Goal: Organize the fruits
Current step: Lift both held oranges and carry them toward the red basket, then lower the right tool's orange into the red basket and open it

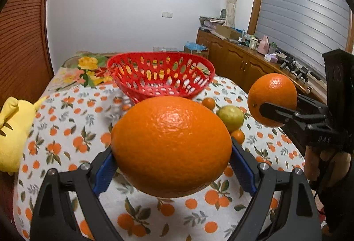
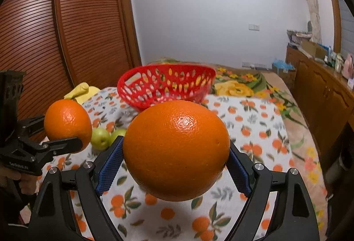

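Both claws are clenched on fruit held clear above the bed: left claw (image 1: 171, 150) grips one orange (image 1: 171, 150), right claw (image 2: 177, 150) another orange (image 2: 177, 150). The red basket (image 1: 161, 86) lies directly ahead, roughly equally near each.

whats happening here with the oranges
A person holds a claw in each hand, each shut on an orange lifted above the table. The left claw grips one orange, the right claw another orange. The red basket behind looks empty; small fruits remain on the cloth.

Home bedroom, probably: louvred wardrobe (image 2: 66, 31), floral bedspread (image 1: 88, 68), cluttered sideboard (image 1: 243, 57).
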